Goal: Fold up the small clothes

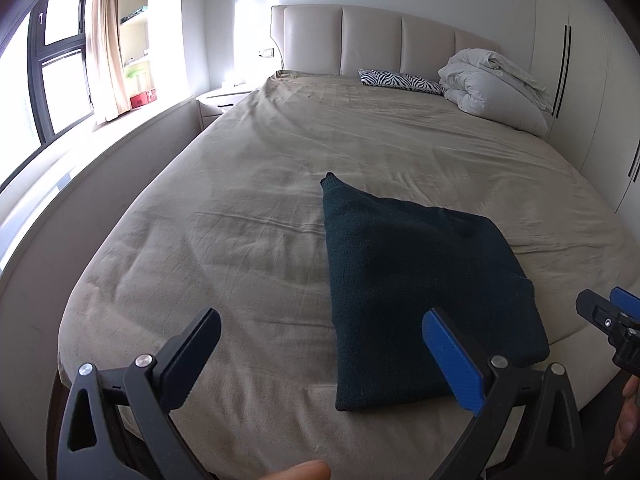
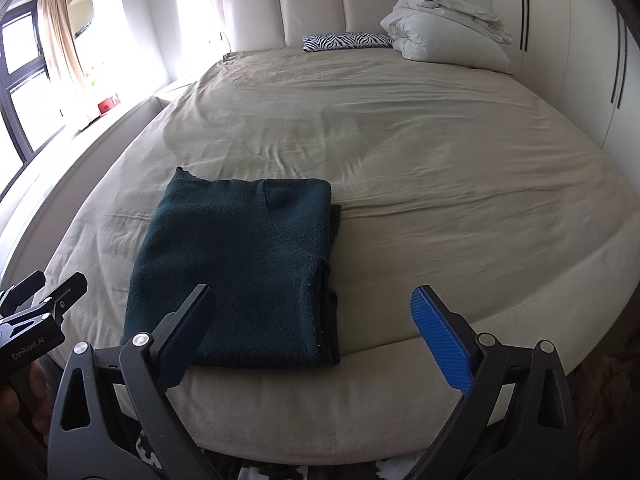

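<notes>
A dark green knitted garment (image 1: 416,280) lies folded flat near the foot of the bed (image 1: 248,184); it also shows in the right wrist view (image 2: 244,272). My left gripper (image 1: 320,344) is open and empty, held above the bed's near edge, to the left of the garment. My right gripper (image 2: 316,320) is open and empty, held above the near edge, to the right of the garment's front. The right gripper shows at the right edge of the left wrist view (image 1: 608,316). The left gripper shows at the left edge of the right wrist view (image 2: 40,300).
A beige sheet covers the bed (image 2: 440,152). A zebra-print pillow (image 1: 400,80) and a heap of white bedding (image 1: 492,84) lie by the headboard (image 1: 372,40). A window (image 1: 52,68), curtain and nightstand (image 1: 220,102) are on the left, wardrobe doors (image 1: 576,60) on the right.
</notes>
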The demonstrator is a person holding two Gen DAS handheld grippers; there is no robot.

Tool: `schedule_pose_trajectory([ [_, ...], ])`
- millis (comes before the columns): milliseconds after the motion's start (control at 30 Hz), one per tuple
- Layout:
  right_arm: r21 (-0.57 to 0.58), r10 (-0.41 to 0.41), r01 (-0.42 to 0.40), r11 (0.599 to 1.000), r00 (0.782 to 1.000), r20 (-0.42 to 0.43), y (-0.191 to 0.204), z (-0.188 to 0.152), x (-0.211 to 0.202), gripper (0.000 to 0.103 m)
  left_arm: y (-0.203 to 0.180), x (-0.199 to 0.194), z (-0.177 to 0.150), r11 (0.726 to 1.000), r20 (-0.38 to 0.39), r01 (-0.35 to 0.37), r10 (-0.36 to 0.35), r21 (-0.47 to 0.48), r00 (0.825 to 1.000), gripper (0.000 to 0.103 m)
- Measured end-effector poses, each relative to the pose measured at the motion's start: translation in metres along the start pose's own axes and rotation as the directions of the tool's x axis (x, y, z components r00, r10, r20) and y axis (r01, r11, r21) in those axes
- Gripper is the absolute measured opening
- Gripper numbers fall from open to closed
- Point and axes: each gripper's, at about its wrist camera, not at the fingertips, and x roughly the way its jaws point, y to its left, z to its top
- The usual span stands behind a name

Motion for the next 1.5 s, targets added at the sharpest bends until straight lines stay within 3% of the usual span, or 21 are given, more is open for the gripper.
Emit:
schedule_pose_trajectory([
  [600,-0.024,-0.018,0.016,1.0,0.997,-0.072,0.01,-0.009,0.025,0.099,0.0,0.011,-0.007,1.0,-0.039,-0.01,0.009,-0.005,0.999,0.103],
  [1500,-0.009,-0.014,0.013,1.0,0.996,-0.087,0.013,-0.01,0.03,0.099,0.002,0.013,-0.007,1.0,-0.043,-0.01,0.009,-0.005,0.999,0.103],
])
